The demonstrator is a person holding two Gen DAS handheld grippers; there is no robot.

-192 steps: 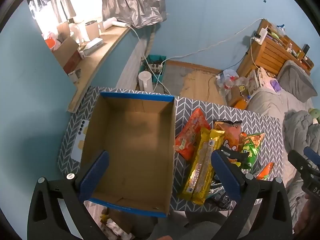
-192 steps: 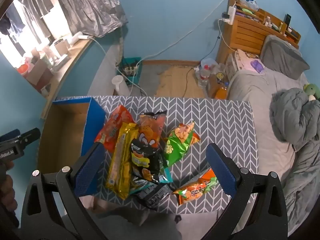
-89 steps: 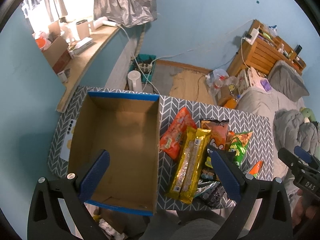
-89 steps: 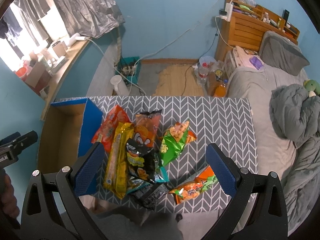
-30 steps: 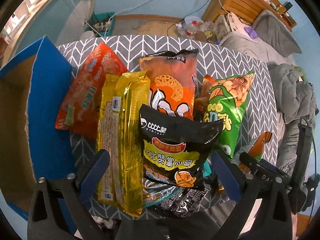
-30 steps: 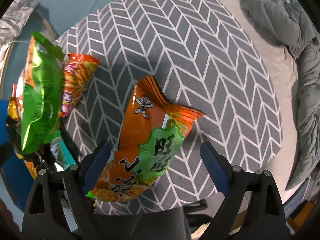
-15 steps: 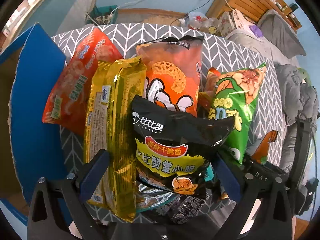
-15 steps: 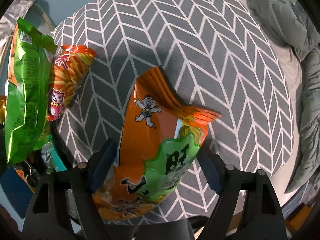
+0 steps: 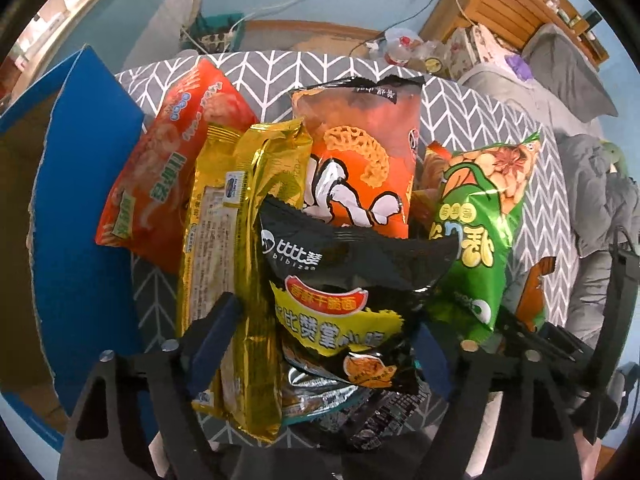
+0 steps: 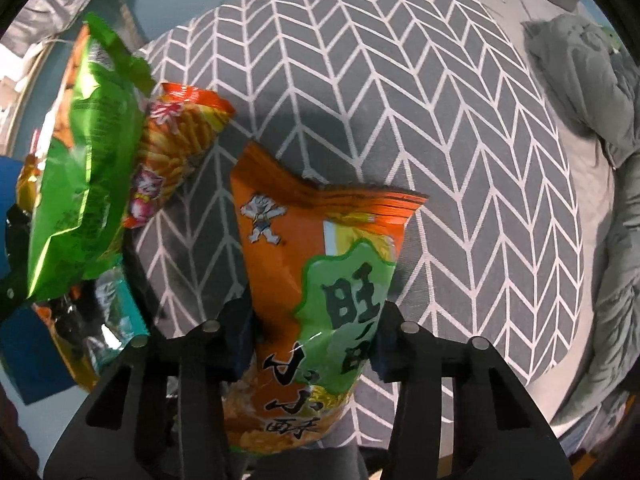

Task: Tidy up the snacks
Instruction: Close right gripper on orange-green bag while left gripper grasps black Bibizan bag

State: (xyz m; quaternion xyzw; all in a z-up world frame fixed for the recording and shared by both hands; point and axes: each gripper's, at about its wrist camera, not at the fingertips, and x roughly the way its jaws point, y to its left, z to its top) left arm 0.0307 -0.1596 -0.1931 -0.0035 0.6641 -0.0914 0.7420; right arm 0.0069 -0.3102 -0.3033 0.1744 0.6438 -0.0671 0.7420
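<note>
Right wrist view shows your right gripper closing on the orange-and-green snack bag lying apart on the chevron tablecloth, while your left gripper narrows around the black packet atop the pile, so you next lift both toward the blue-sided box.

We see a table covered in a grey cloth with a white chevron pattern. An orange-and-green snack bag lies on its own near the front edge. Beside it sits a heap: a green bag, an orange puff bag, a red bag, a long gold packet and a black bag on top. At the far left stands a blue-walled cardboard box, apparently on the table too.
</note>
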